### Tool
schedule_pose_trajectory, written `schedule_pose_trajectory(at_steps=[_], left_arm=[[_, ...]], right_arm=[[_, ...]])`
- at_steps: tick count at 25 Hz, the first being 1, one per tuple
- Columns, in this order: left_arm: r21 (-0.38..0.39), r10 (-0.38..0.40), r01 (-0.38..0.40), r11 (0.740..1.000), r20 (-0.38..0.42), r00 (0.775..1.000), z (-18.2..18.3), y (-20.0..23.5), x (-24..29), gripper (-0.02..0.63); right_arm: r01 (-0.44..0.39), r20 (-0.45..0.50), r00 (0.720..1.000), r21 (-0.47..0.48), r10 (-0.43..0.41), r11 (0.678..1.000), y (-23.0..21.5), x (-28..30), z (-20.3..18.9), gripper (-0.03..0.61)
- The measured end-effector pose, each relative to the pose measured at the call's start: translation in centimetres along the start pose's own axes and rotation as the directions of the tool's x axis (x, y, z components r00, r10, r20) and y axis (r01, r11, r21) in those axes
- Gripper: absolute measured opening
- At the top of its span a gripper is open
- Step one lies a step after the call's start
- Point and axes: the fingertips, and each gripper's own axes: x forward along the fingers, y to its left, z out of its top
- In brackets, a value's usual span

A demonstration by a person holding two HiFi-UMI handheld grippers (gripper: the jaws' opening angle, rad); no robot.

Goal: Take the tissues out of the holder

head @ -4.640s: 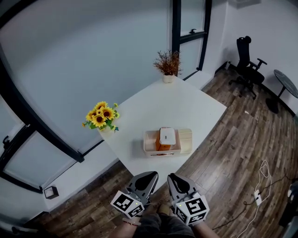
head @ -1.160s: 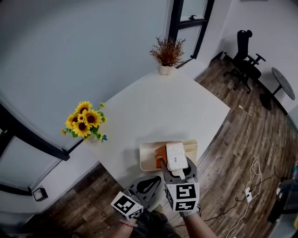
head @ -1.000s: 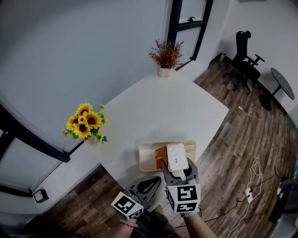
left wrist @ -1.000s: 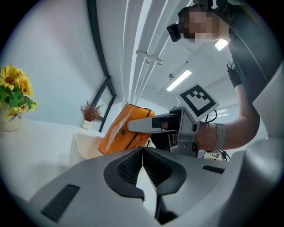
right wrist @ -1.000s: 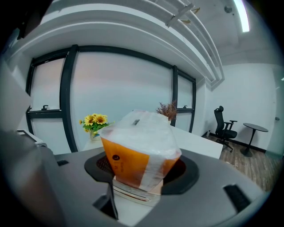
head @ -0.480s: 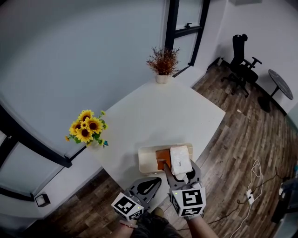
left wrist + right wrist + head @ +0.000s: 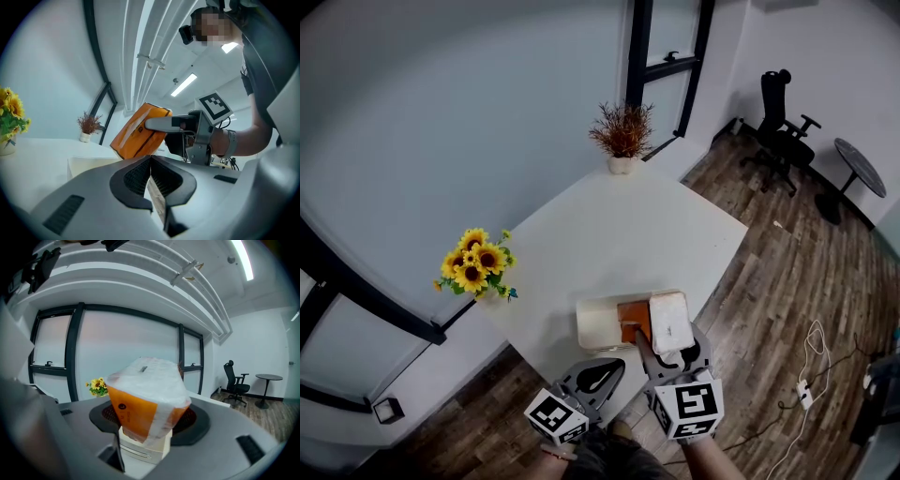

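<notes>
Looking down in the head view, the right gripper [image 7: 664,339] clamps the orange tissue pack [image 7: 656,317] over the holder [image 7: 598,323] at the near edge of the table [image 7: 619,225]. The left gripper [image 7: 591,375] hangs apart. In the left gripper view its jaws meet on nothing. In the right gripper view the pack sits tilted between wide-set jaws. Best to lift straight up with a firm grip until the pack's lower corner clears the rim
</notes>
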Motion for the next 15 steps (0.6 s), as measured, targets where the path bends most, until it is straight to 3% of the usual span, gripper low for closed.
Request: schedule_pose_trajectory(at_steps=[15], left_arm=[[0.013,-0.019,0.018,1.000,0.026,0.999,2.2,-0.4,0.0,0.009]], right_arm=[[0.015,0.047,0.999,0.010,-0.015,1.000,-0.9,-2.3,2.0,0.272]])
